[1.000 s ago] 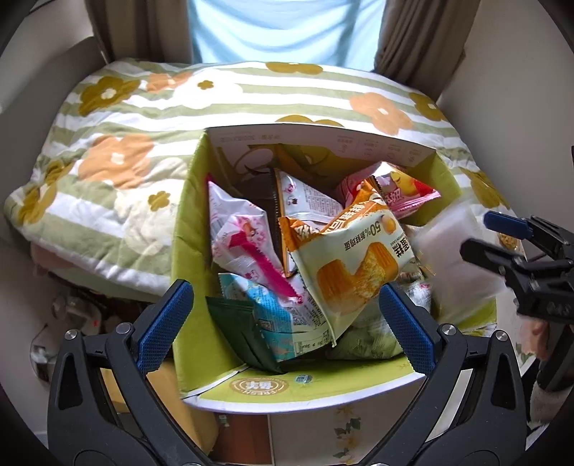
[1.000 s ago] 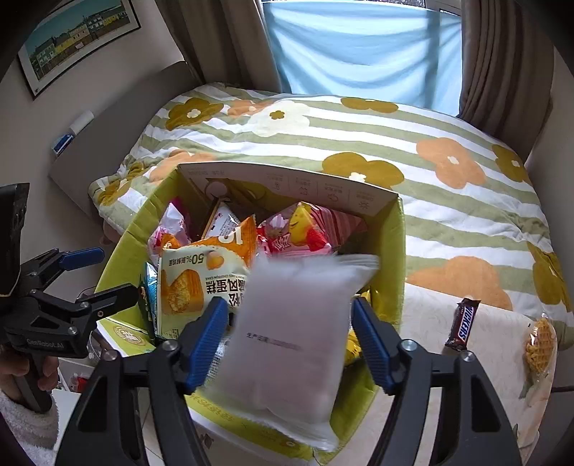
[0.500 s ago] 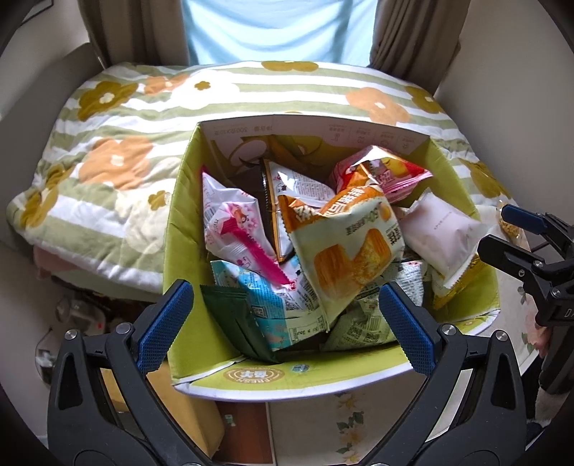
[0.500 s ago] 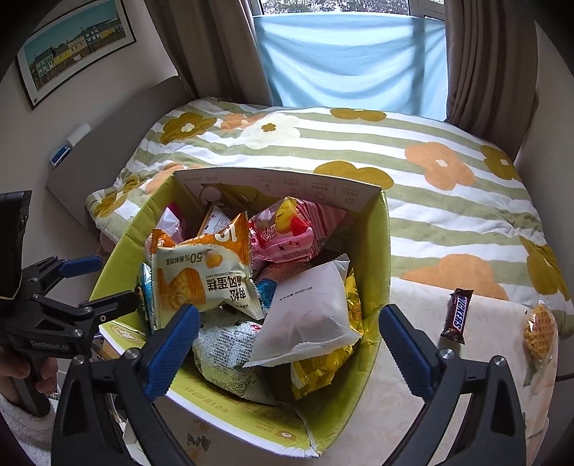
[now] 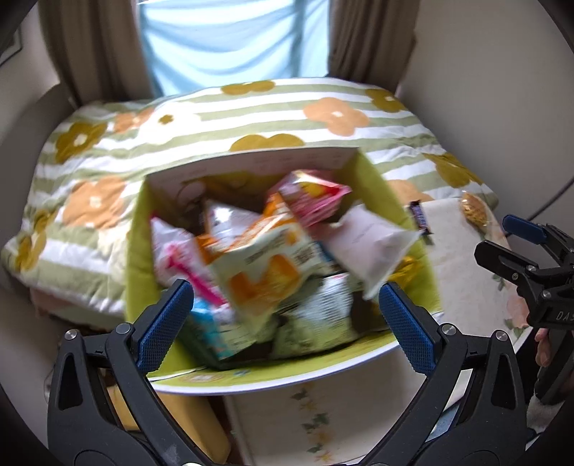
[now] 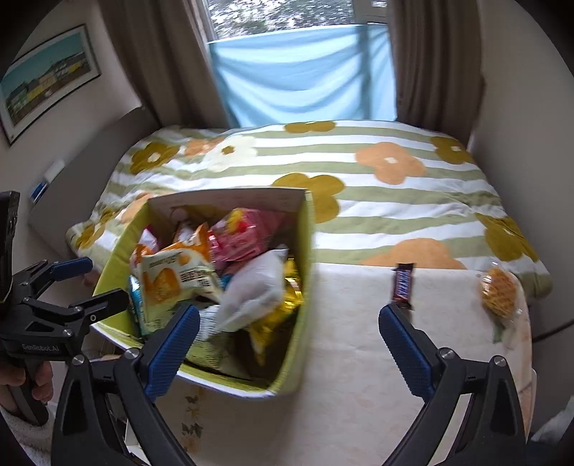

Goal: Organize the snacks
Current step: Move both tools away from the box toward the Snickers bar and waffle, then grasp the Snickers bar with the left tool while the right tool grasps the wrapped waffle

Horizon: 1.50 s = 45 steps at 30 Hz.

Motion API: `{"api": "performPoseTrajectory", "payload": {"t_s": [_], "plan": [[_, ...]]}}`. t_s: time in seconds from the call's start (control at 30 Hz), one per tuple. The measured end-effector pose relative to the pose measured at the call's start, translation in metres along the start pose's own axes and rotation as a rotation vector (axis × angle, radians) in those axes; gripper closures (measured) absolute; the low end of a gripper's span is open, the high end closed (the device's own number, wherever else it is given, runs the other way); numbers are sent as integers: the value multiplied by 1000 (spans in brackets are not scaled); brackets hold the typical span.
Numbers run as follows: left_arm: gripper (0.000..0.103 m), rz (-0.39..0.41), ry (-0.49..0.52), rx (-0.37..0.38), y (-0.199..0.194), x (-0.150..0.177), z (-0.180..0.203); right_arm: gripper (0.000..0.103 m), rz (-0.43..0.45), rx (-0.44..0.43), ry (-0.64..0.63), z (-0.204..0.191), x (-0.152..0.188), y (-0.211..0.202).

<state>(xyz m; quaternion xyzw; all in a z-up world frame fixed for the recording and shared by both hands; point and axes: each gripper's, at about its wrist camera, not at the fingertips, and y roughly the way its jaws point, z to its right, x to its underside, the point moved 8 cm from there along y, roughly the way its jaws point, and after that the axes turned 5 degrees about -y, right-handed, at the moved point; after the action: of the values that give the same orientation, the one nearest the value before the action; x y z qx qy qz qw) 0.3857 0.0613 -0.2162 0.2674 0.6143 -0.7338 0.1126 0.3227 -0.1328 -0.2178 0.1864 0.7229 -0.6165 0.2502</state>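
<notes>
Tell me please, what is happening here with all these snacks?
A person is sorting snacks into a green box with a hand-held gripper in each hand. The right hand-held gripper has just been opening; it holds nothing, and the white packet lies on top in the box. The left hand-held gripper is open and empty too. A chocolate bar and a waffle snack are still on the table.

A small bedroom by daylight

A bed (image 6: 376, 186) with a green-and-white striped quilt of orange and mustard flowers fills the middle, its far end under a window (image 6: 287, 16) hung with a pale blue cloth (image 6: 305, 75) between brown curtains (image 6: 161, 61). Plain cream walls (image 6: 531, 107); a framed townscape picture (image 6: 46, 77) hangs on the left. A floral-topped table (image 6: 358, 358) stands against the bed's near edge.
</notes>
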Motion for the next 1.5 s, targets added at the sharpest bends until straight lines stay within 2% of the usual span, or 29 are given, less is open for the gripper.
{"api": "performPoseTrajectory", "payload": {"t_s": [0.23,0.4,0.63,0.8,0.97,1.1,1.23,1.3,1.33,1.5], "plan": [[0,26,29,39,6,-18,78,3,47,65,105,84,9,-35],[0,10,31,65,23,-29,150,3,36,75,145,148,21,-47],[0,-25,30,84,63,-35,235,3,0,81,148,230,37,-41],[0,-77,35,79,102,-30,271,3,-29,71,177,274,46,-21],[0,-97,9,41,143,-33,276,3,-38,80,233,307,49,7],[1,-117,-28,30,184,-33,269,3,-78,91,318,326,56,35],[3,-133,-48,8,221,-29,259,3,-108,185,350,340,63,58],[19,-140,-53,17,236,-26,256,3,-107,213,385,346,67,67],[22,-153,-52,22,245,-24,256,3,-101,215,404,347,69,71],[28,-167,-34,2,270,-17,252,3,-93,252,442,348,75,92]]}}
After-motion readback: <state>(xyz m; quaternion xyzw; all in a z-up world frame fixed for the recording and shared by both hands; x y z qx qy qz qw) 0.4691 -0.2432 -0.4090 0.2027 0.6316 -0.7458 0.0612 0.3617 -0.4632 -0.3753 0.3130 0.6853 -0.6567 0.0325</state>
